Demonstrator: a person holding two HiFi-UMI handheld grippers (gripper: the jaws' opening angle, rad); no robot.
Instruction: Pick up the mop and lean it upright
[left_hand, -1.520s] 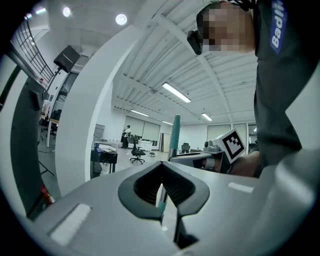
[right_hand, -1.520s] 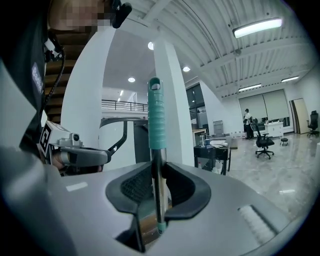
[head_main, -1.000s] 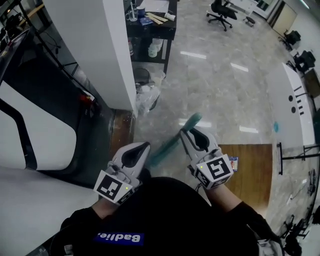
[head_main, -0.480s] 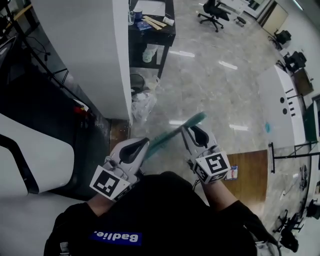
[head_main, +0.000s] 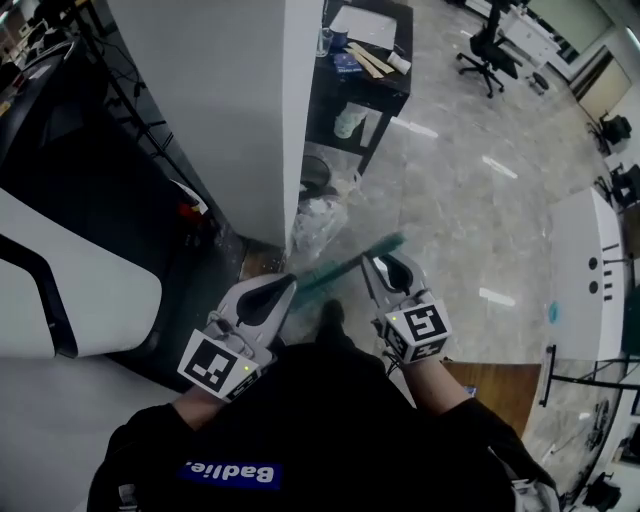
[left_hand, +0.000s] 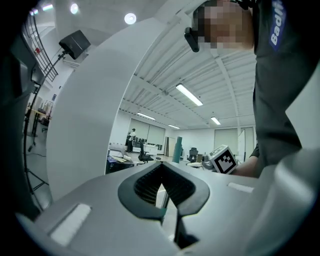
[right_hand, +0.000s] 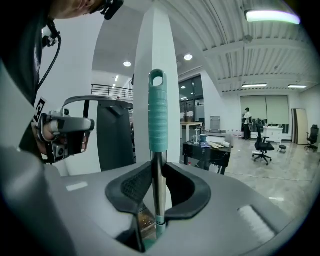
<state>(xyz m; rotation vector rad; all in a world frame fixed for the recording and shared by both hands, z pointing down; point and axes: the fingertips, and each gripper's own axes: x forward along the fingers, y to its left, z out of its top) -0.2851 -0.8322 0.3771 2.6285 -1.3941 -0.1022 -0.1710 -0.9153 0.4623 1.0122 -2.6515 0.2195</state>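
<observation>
Jaws of my left gripper (left_hand: 162, 189) and right gripper (right_hand: 159, 175) clamp the teal-gripped steel mop (right_hand: 158, 115), apparently lifted; leaning it upright remains.

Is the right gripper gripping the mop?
Yes, the right gripper is shut on the mop, on its metal shaft just below the teal grip.

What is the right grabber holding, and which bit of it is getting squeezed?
The right gripper holds the mop. Its jaws pinch the shiny metal pole just below the teal handle grip, which sticks out past the jaws.
</observation>
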